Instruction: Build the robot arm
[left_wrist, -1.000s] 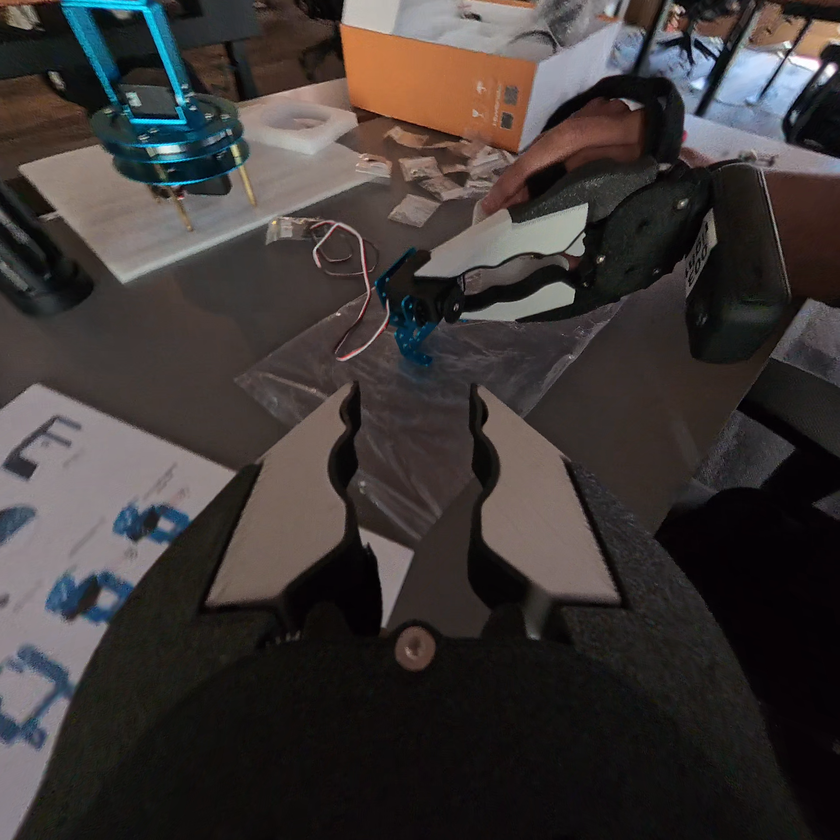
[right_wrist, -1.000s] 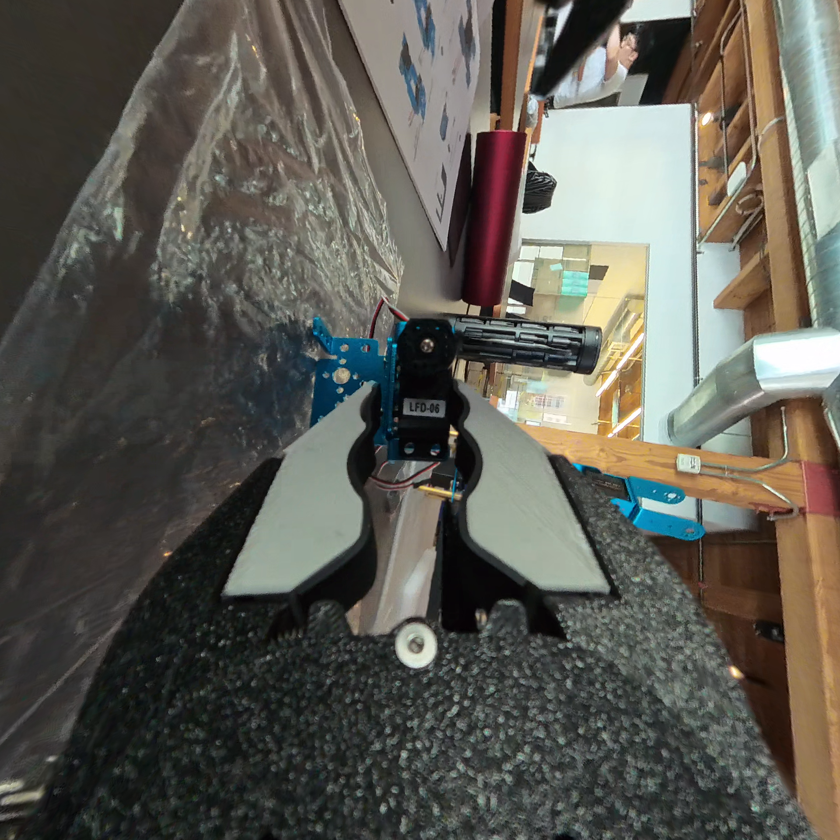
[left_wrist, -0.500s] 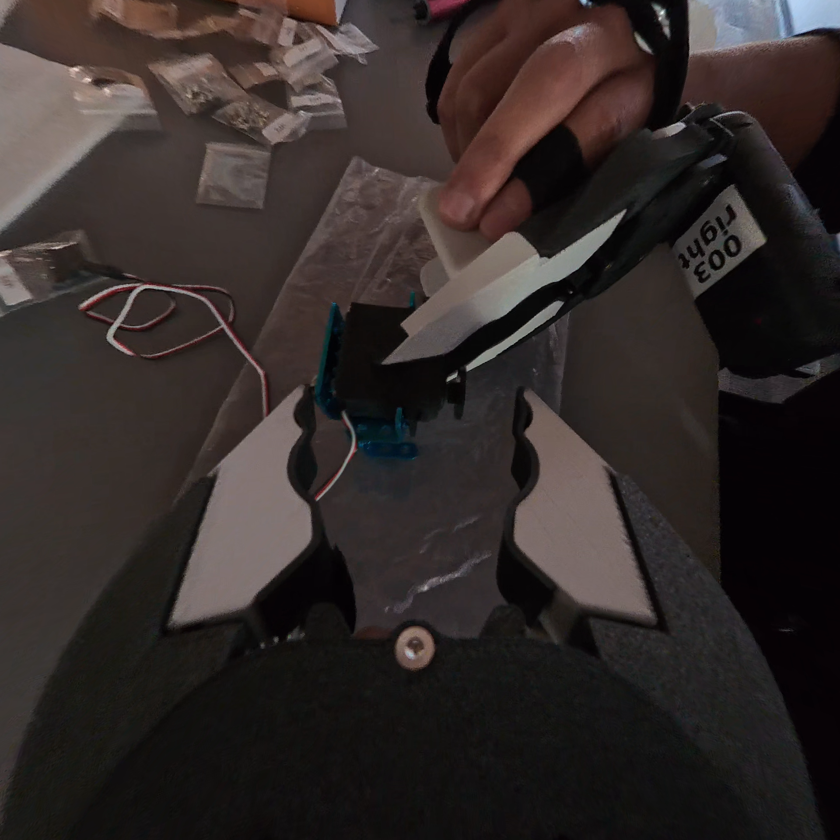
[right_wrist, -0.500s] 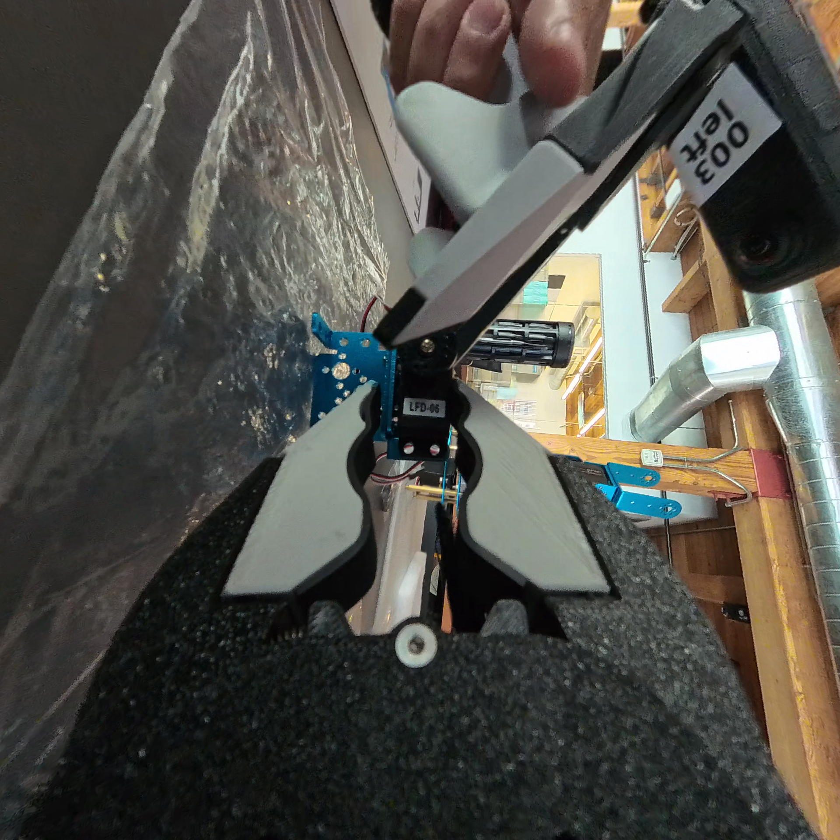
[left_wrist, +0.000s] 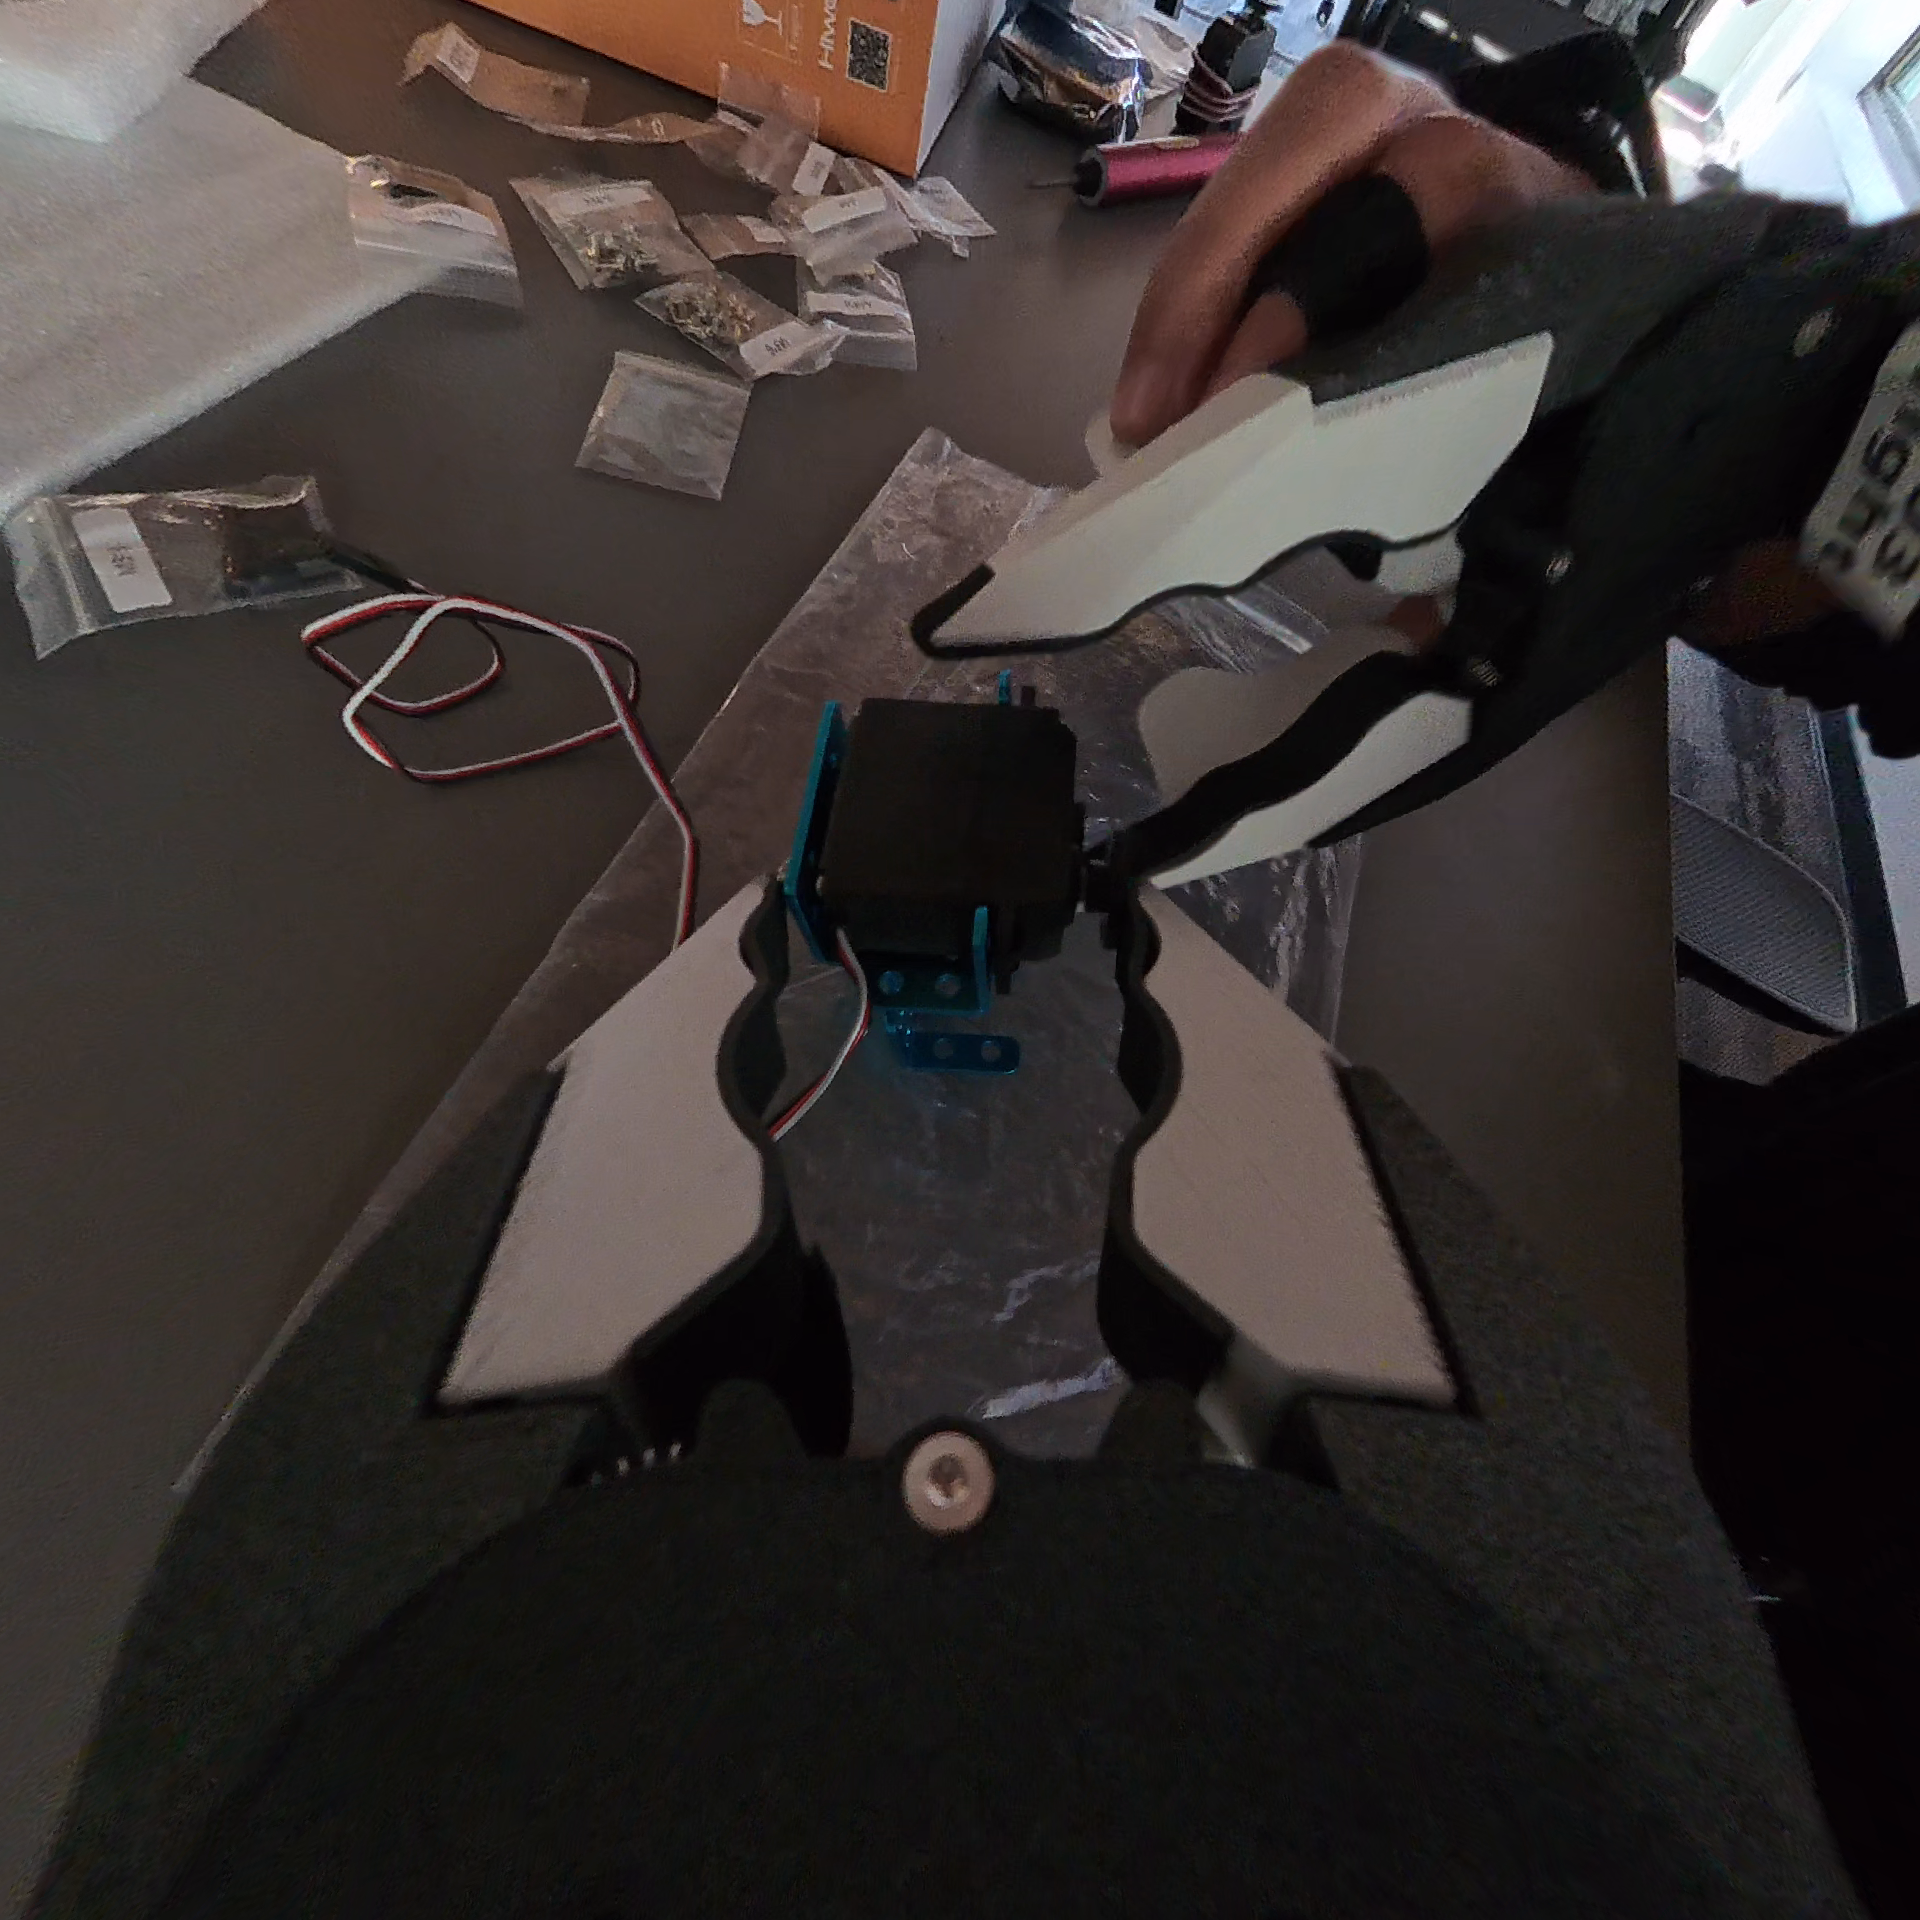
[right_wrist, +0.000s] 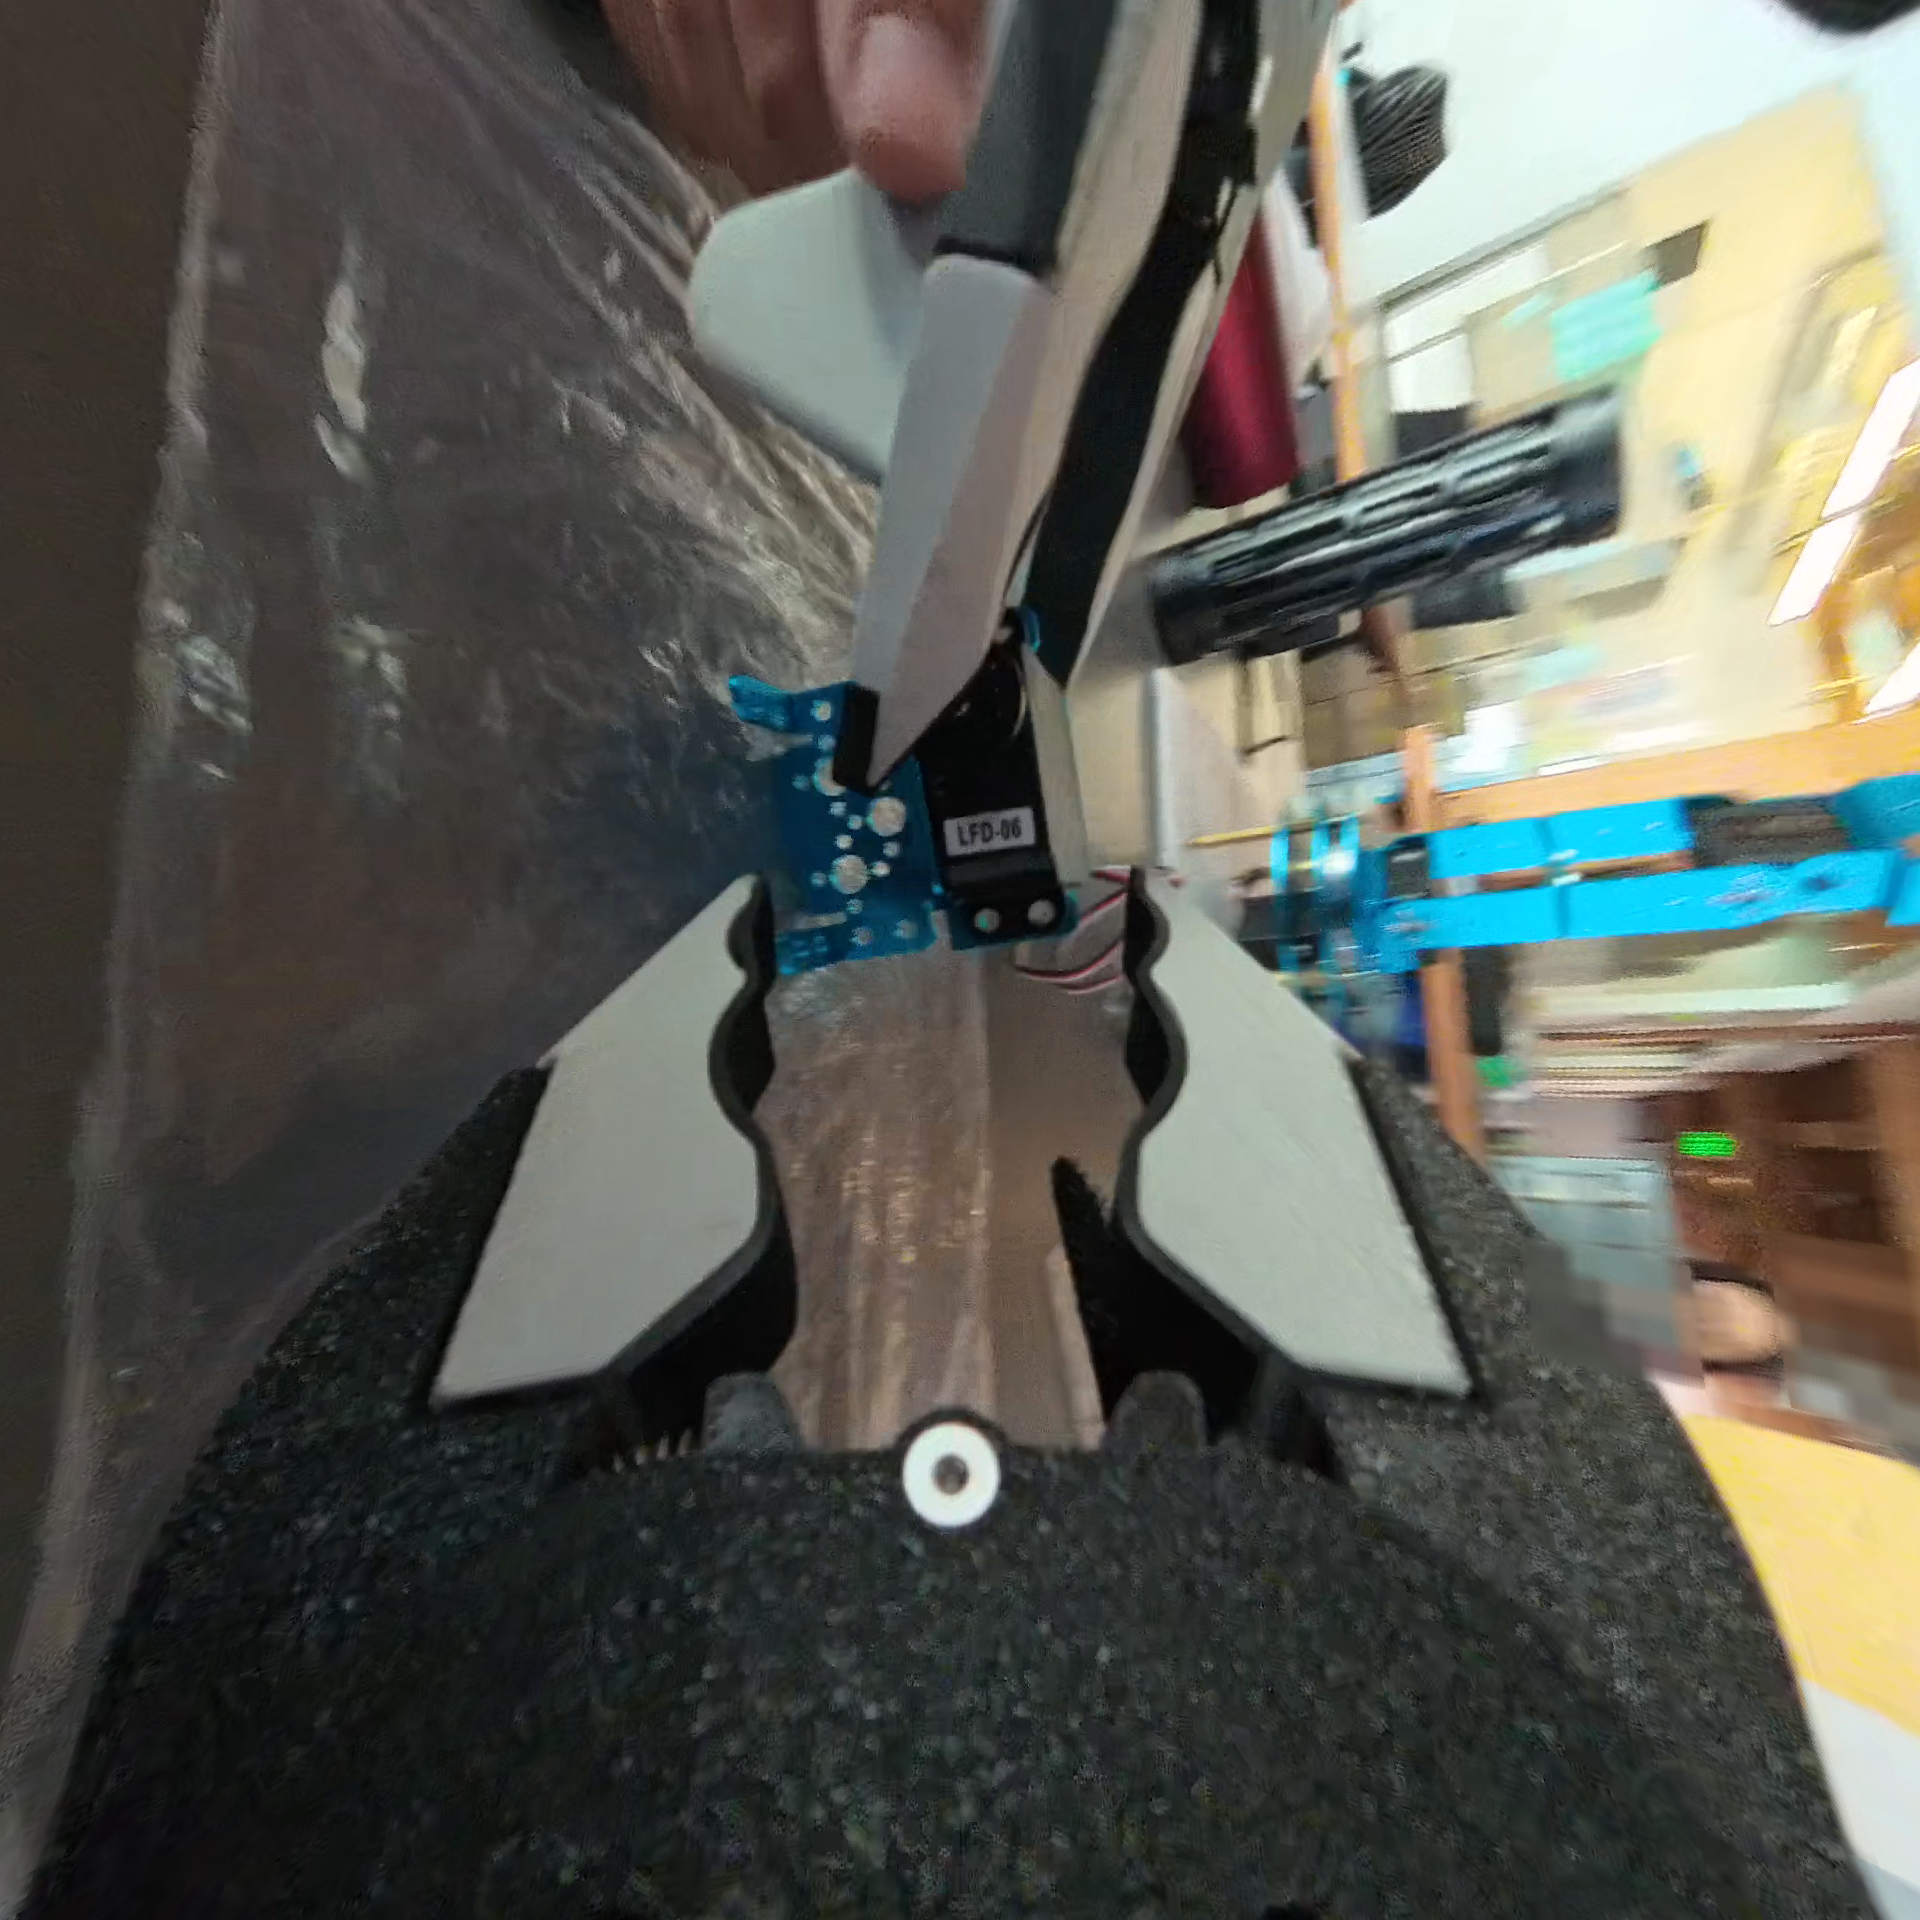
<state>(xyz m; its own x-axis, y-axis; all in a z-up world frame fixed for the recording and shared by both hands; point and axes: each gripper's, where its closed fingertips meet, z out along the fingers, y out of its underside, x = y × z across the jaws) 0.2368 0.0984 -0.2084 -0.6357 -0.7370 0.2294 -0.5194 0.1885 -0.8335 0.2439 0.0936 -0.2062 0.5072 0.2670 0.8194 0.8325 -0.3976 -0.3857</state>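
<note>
A black servo (left_wrist: 940, 805) in a blue metal bracket (left_wrist: 816, 831) sits between my left gripper's (left_wrist: 948, 904) fingertips, which close on its two sides. Its red, white and black wire (left_wrist: 468, 675) trails left over the table. In the right wrist view the left gripper (right_wrist: 961, 779) comes down from above and clamps the servo (right_wrist: 987, 831) and bracket (right_wrist: 842, 862). My right gripper (right_wrist: 945, 899) is open, its tips just short of the servo. In the left wrist view the right gripper (left_wrist: 1034, 748) shows open at the upper right, its lower finger (left_wrist: 1299, 800) beside the servo.
A crumpled clear plastic bag (left_wrist: 935, 1247) lies under the servo on the dark table. Several small hardware bags (left_wrist: 727, 301), an orange box (left_wrist: 810, 62), white foam (left_wrist: 156, 291) and a red cylinder (left_wrist: 1153, 166) lie beyond. A black ribbed cylinder (right_wrist: 1382, 561) and a blue metal arm (right_wrist: 1610, 883) stand behind. My left and right fingertips are right by each other.
My right gripper has opened and let go of the servo. My left gripper has moved in around the servo and narrowed onto it.
</note>
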